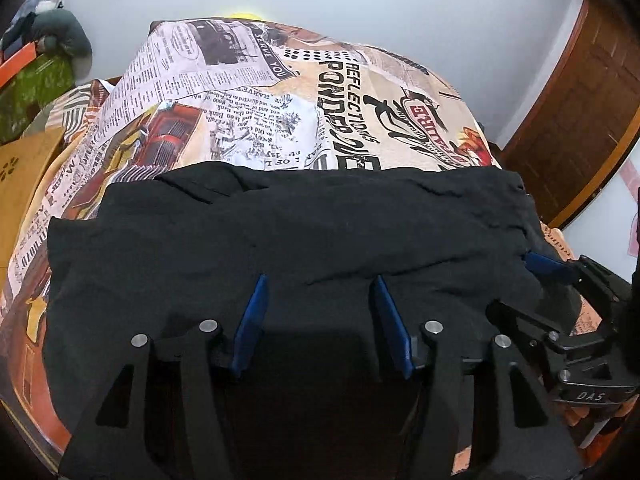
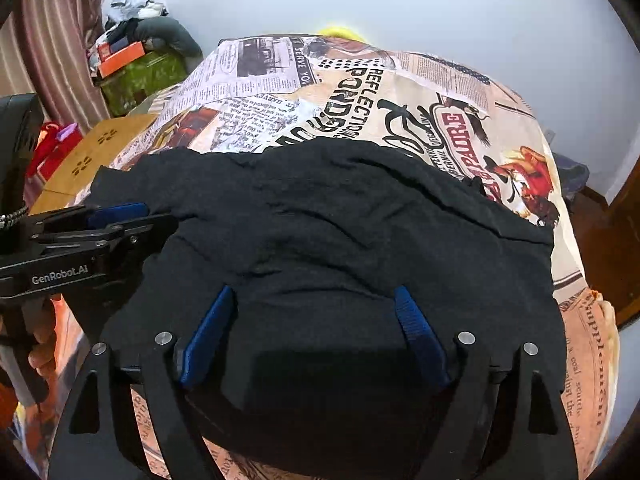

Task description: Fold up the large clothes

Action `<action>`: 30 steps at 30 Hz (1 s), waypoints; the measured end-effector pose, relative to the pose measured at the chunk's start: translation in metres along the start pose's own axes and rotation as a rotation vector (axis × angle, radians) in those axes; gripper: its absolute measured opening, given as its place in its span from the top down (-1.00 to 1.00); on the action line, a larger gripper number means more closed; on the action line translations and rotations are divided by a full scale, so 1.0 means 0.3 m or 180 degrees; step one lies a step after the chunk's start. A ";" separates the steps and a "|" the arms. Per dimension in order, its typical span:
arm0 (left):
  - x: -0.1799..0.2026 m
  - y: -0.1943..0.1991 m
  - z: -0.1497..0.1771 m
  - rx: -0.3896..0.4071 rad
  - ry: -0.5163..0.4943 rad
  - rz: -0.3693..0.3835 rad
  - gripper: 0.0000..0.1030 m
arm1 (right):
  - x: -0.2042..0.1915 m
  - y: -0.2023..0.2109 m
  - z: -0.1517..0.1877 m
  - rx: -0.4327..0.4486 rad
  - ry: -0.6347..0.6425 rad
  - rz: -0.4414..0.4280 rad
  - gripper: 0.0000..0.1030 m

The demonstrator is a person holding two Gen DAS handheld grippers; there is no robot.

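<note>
Both grippers, left gripper [image 1: 318, 320] and right gripper [image 2: 316, 332], spread with nothing pinched over black garment [image 2: 320, 220] on bed [image 1: 400, 92] near edge; I'd flatten the fold before regrasping.

You get soft, even, fairly bright light in both views, with no glare on the pale wall [image 1: 400, 20]. The black garment [image 1: 280, 232] swallows detail; only faint creases show, and nearest the lens it falls into a darker block of shadow. Both pictures bulge strongly, so the printed bedsheet [image 2: 400, 92] curves like a dome and the corners fade to black. The print reads sharply at centre and smears toward the edges. Focus is otherwise crisp, with no motion blur.
</note>
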State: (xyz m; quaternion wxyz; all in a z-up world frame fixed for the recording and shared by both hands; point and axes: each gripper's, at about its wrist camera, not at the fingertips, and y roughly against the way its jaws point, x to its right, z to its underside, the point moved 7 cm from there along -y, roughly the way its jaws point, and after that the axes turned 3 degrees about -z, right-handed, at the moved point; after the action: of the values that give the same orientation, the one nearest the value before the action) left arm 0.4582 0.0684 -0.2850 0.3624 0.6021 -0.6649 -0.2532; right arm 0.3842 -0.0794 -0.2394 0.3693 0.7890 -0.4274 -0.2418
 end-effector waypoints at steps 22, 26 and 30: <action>-0.392 0.350 0.250 0.0021 0.1373 -0.0343 -0.11 | 0.167 0.260 0.128 -0.0138 -0.0699 0.0112 -0.57; -0.378 0.380 0.306 0.0072 0.1922 0.0377 -0.11 | 0.152 0.315 0.105 0.0012 -0.0727 0.0061 -0.57; -0.352 0.324 0.350 -0.0042 0.2382 0.0873 -0.12 | 0.114 0.337 0.080 0.0103 -0.0635 0.0025 -0.57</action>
State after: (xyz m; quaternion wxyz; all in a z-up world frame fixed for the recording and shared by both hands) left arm 0.3167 0.1762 -0.2926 0.6139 0.5560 -0.5595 0.0302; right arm 0.3351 -0.1542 -0.1766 0.3130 0.7652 -0.4690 -0.3108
